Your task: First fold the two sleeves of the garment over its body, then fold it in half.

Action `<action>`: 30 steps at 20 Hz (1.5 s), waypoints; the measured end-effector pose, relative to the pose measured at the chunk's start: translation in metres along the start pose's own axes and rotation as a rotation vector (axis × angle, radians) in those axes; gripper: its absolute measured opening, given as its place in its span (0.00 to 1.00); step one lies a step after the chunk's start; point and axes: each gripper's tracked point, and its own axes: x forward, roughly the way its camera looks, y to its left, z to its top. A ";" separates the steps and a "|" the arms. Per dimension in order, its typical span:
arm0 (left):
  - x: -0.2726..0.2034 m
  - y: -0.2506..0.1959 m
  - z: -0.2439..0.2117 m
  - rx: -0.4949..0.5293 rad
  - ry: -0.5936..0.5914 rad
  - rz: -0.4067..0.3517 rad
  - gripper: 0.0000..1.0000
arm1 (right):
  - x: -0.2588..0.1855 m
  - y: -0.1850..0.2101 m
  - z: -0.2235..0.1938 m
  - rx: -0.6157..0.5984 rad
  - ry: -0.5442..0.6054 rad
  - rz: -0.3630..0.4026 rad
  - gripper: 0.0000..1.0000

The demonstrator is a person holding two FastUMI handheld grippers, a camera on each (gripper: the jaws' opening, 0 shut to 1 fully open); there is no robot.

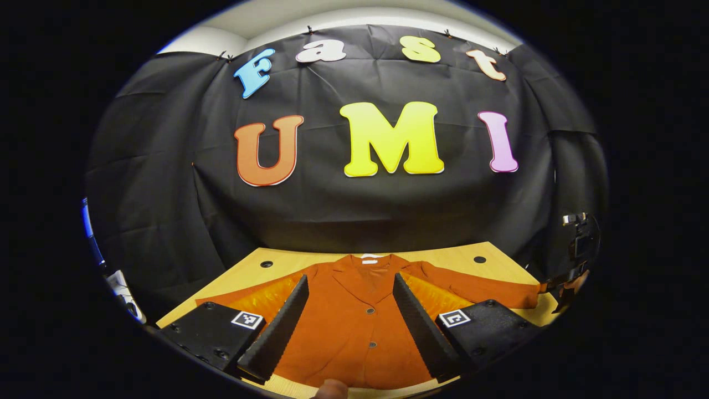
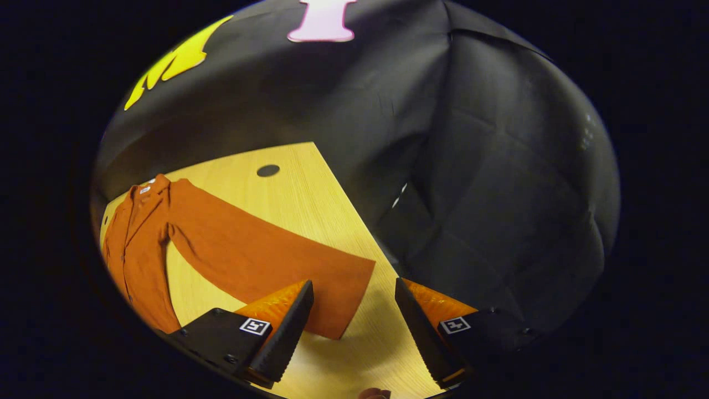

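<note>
A rust-orange jacket (image 1: 354,321) lies flat on a light wooden table (image 1: 443,256), low in the middle of the left gripper view. Its collar points to the top of the frame, toward the black cloth wall (image 1: 354,205), and its buttons run down the middle. One sleeve (image 1: 476,288) stretches out to the right of the frame, and the other sleeve (image 1: 249,296) stretches to the left. Both sleeves lie spread out, not folded over the body. The left gripper (image 1: 350,327) hangs above the body of the jacket. Its two fingers stand wide apart and hold nothing. Far off at the right edge of this view, the other gripper (image 1: 576,260) shows, small and dark, and I cannot tell much about it here. In the right gripper view, the jacket (image 2: 138,249) lies at the left of the frame, and one long sleeve (image 2: 266,255) runs down toward the lower middle. The right gripper (image 2: 354,327) hangs just above the table (image 2: 310,188) near the cuff end of that sleeve. Its fingers are spread wide and hold nothing. The left finger (image 2: 282,332) sits over the edge of the cuff, but I cannot tell if it touches the cloth. A round dark hole (image 2: 268,170) shows in the table top above the sleeve.
</note>
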 end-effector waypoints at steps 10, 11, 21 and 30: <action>0.032 0.033 -0.023 0.029 0.039 0.000 0.99 | 0.021 0.003 -0.022 0.266 0.409 0.033 0.95; 0.033 0.039 -0.029 0.022 0.052 0.002 0.99 | 0.022 0.001 -0.022 0.286 0.443 0.025 0.94; 0.035 0.072 -0.059 -0.013 0.127 0.039 1.00 | 0.033 -0.006 -0.020 0.390 0.653 -0.047 0.92; 0.035 0.070 -0.063 -0.006 0.141 0.025 0.99 | 0.037 0.019 -0.017 0.395 0.720 -0.073 0.41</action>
